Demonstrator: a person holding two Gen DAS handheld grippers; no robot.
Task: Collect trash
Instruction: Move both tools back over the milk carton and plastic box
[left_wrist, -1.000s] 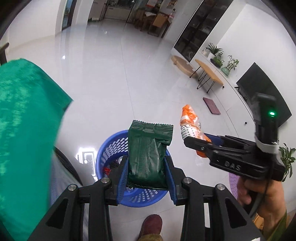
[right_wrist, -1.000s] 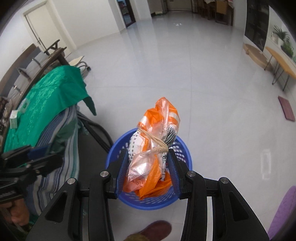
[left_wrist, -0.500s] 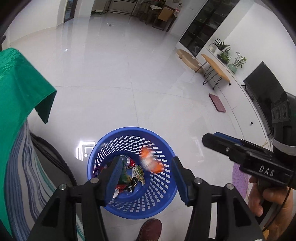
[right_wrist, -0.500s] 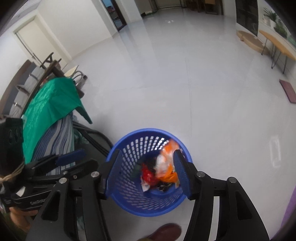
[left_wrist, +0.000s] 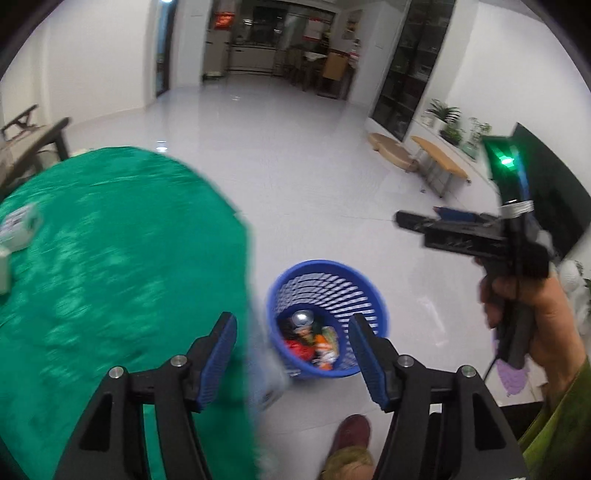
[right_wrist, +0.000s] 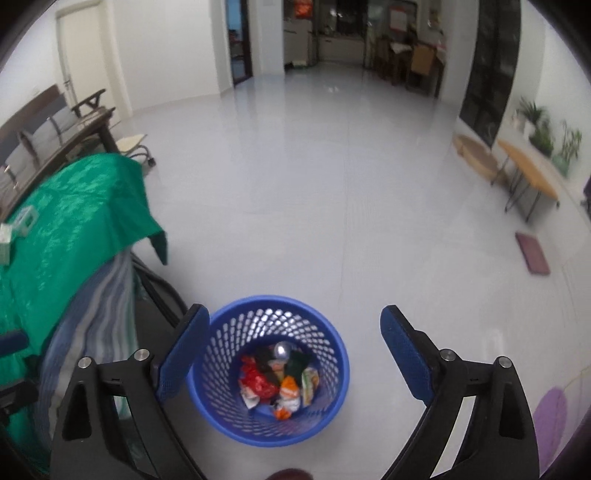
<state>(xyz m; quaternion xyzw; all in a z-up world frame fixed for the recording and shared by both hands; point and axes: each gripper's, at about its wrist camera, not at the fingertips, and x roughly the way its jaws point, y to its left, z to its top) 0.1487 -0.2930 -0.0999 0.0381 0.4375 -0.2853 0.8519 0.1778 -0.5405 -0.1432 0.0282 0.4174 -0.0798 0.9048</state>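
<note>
Blue plastic mesh fills the space between my right tool (right_wrist: 293, 363) blades: the basket (right_wrist: 221, 369) stands on the pale floor (right_wrist: 332, 221) right below it, and the trash (right_wrist: 280, 384) lies heaped at its bottom, red, orange and green wrappers with a shiny can top among them. My right tool is spread wide and grips nothing. My left tool (left_wrist: 291, 354) is likewise spread wide and bare; through it I see the same basket (left_wrist: 369, 295) a little to the right of its centre line, with the trash (left_wrist: 310, 339) inside. Left of that tool is the tabletop under a green cloth (left_wrist: 110, 258), blurred, with small pale boxes (left_wrist: 18, 225) near its far left edge. To the upper right of my left tool, the right tool (left_wrist: 402, 218) shows from the side, held in a hand (left_wrist: 532, 314). A dark red shoe (left_wrist: 351, 432) shows on the floor just beneath the left tool.
</note>
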